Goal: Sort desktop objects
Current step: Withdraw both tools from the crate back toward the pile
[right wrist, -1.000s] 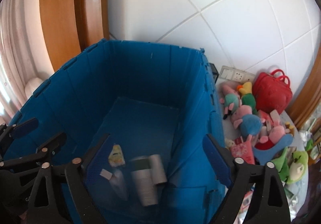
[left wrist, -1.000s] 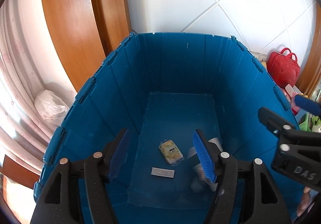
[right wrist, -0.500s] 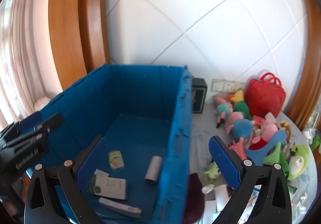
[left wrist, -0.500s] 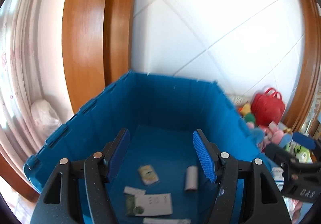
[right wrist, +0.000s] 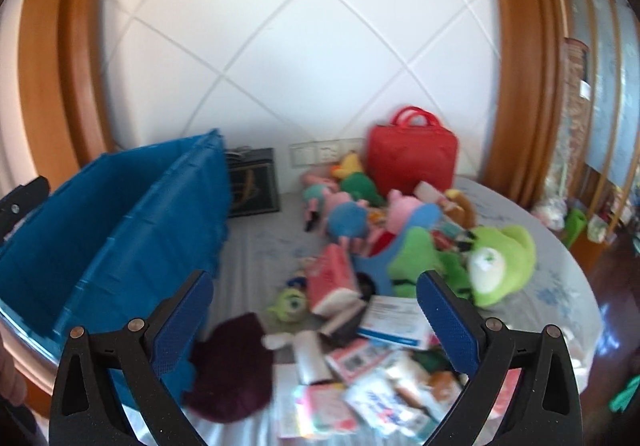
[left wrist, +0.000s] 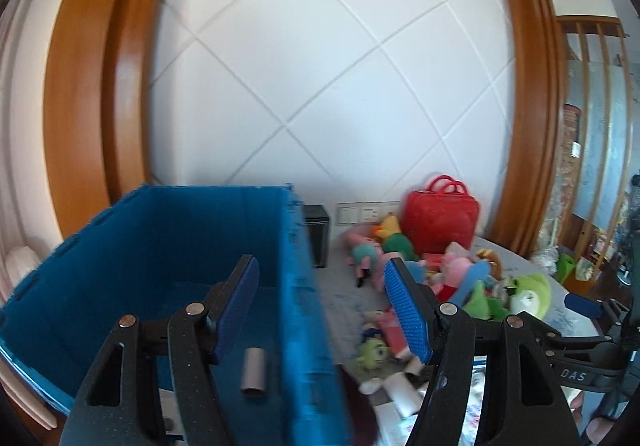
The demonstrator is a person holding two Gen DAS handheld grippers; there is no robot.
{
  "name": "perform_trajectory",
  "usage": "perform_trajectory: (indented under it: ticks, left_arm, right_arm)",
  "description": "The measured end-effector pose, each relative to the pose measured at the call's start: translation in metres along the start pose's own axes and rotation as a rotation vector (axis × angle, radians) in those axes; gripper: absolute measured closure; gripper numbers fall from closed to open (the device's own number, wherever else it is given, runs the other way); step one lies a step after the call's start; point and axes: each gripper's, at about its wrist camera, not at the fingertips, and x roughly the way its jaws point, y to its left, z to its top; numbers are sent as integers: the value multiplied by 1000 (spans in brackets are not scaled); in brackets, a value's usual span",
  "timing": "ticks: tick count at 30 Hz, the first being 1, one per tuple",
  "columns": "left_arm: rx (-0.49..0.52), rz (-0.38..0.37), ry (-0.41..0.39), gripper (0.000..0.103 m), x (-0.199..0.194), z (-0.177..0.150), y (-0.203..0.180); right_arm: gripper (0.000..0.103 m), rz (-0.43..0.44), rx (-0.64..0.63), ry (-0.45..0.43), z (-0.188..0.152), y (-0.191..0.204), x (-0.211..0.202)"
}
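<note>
A blue plastic crate (left wrist: 168,246) stands on the left of the table; it also shows in the right wrist view (right wrist: 120,222). A grey roll (left wrist: 254,370) lies on its floor. My left gripper (left wrist: 324,310) is open and empty, above the crate's right wall. My right gripper (right wrist: 316,322) is open and empty, above a heap of boxes and packets (right wrist: 360,378) on the table. Plush toys (right wrist: 400,222), a green frog plush (right wrist: 496,262) and a small green one-eyed toy (right wrist: 290,302) lie to the right of the crate.
A red handbag (right wrist: 412,158) stands against the tiled wall. A black box (right wrist: 254,186) sits behind the crate. A dark purple cloth (right wrist: 236,362) lies beside the crate's front corner. The round table's edge (right wrist: 580,286) curves at the right.
Both grippers have lifted out of the crate and swung right, toward the toys and packets on the table. Both stay open and empty.
</note>
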Motion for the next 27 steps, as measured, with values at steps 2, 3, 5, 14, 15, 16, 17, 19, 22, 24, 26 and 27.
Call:
perform_trajectory:
  ticks: [2, 3, 5, 14, 15, 16, 17, 19, 22, 24, 26, 27]
  left_arm:
    - [7, -28, 27, 38, 9, -4, -29]
    - [12, -40, 41, 38, 13, -6, -40]
    - [22, -51, 77, 36, 23, -16, -66]
    - [39, -5, 307, 35, 92, -92, -143]
    - [36, 7, 337, 35, 98, -104, -146]
    - [34, 18, 367, 35, 104, -117, -151]
    - [31, 29, 411, 35, 112, -132, -155]
    - [25, 39, 471, 35, 121, -157, -160]
    - [-1, 64, 573, 35, 135, -198, -161]
    - [-28, 79, 641, 35, 144, -225, -159]
    - [-52, 89, 698, 35, 151, -247, -158]
    - [-66, 90, 722, 35, 154, -256, -158]
  right_arm:
    - [0, -32, -5, 17, -6, -29, 4]
    - [0, -40, -5, 31, -10, -44, 6]
    - [0, -50, -4, 61, -18, -73, 13]
    - [0, -74, -24, 264, -76, -175, 59]
    - [0, -70, -25, 287, -82, -182, 64]
    - [0, -60, -27, 312, -91, -189, 69]
    - [0, -46, -29, 336, -99, -196, 74]
    - [0, -19, -31, 379, -114, -206, 85]
    - [0, 26, -33, 428, -133, -216, 97]
    - [0, 55, -37, 449, -144, -217, 102]
    - [0, 81, -50, 468, -152, -214, 107]
    - [0, 93, -70, 482, -158, -210, 110]
